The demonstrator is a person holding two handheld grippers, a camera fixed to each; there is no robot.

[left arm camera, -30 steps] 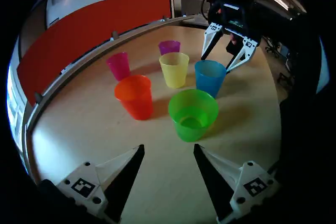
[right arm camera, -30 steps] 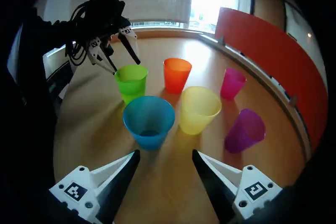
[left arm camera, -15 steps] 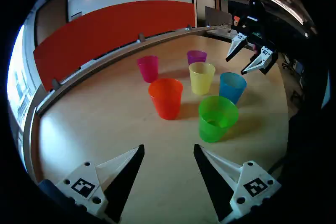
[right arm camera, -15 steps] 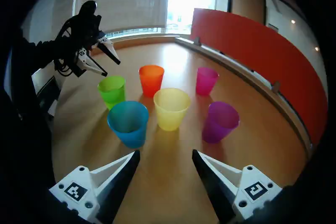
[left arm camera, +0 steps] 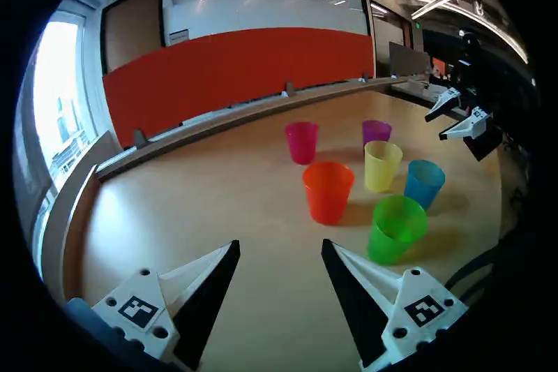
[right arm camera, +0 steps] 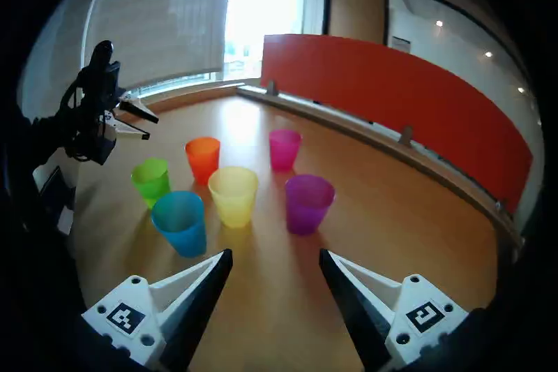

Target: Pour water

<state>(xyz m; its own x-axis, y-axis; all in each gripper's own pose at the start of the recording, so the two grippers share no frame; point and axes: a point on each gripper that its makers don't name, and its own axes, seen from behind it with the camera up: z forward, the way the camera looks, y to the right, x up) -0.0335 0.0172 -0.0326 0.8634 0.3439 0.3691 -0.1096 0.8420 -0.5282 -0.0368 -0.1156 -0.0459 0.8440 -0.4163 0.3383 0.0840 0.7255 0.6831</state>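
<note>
On wooden table (left arm camera: pixel 174 225), right of centre, left gripper view: pink plastic cup (left arm camera: pixel 302 142), purple plastic cup (left arm camera: pixel 376 132) uppermost; orange plastic cup (left arm camera: pixel 328 192), yellow plastic cup (left arm camera: pixel 382 165), blue plastic cup (left arm camera: pixel 425 183) below; green plastic cup (left arm camera: pixel 396 229) lowest.

Office room: red partition (left arm camera: pixel 237 68), glass wall (left arm camera: pixel 265 12), big wooden table (left arm camera: pixel 209 190).

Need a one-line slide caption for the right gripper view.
Right gripper, open, faces six coloured cups on the wooden table; left gripper hovers past the green cup.

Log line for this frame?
left gripper open, empty | right gripper open, empty | green cup, blue cup upright on table, untouched
</note>
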